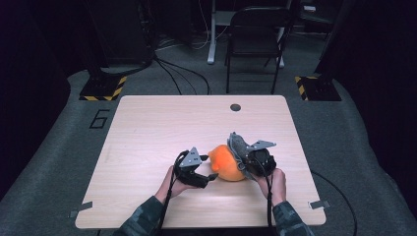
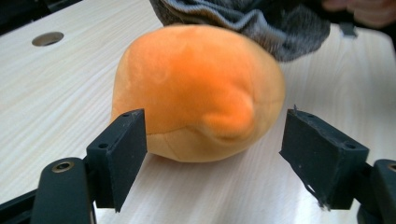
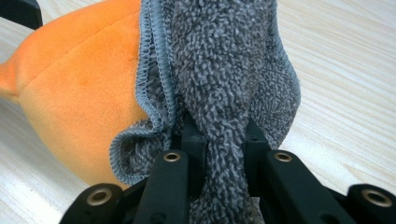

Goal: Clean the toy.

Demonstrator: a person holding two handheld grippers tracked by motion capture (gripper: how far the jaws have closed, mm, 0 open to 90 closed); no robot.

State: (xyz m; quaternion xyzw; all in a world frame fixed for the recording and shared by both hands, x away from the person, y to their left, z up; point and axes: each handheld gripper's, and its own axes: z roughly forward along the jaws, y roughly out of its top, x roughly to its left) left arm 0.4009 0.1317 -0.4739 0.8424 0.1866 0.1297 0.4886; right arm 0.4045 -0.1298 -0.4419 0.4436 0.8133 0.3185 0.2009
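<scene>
Two grippers work at one orange plush toy [image 1: 227,163] near the front edge of the wooden table [image 1: 147,128]. Nearest the person, in the high view, the left gripper [image 1: 212,177] sits low at the toy's left side, held by the left hand [image 1: 178,186], while the right gripper [image 1: 240,156] leans in from the toy's right, with the right hand [image 1: 276,183] behind it.

From the left gripper view, the left gripper [image 2: 215,154] stands released: its jaws are spread wide, one to each side of the toy's lower front, and neither pad presses the plush. A small gap shows on both sides. The toy [image 2: 196,93] rests on the table just beyond the jaw tips, a rounded body with a small nub facing the camera.

The right gripper view gives what the others cannot: the right gripper [image 3: 217,140] is clenched on a grey terry cloth [image 3: 219,65], a pinched fold of it squeezed tight between the two jaws. The cloth rises from the grip and lies against the toy [image 3: 79,79], touching its right flank; its stitched blue-grey hem curls beside the orange plush.

Farther off in the left gripper view, the same cloth [image 2: 243,18] drapes over the top back of the toy. Beyond, the high view shows a round hole [image 1: 235,107] near the table's far edge, then a folding chair [image 1: 255,39] on the grey floor behind.
</scene>
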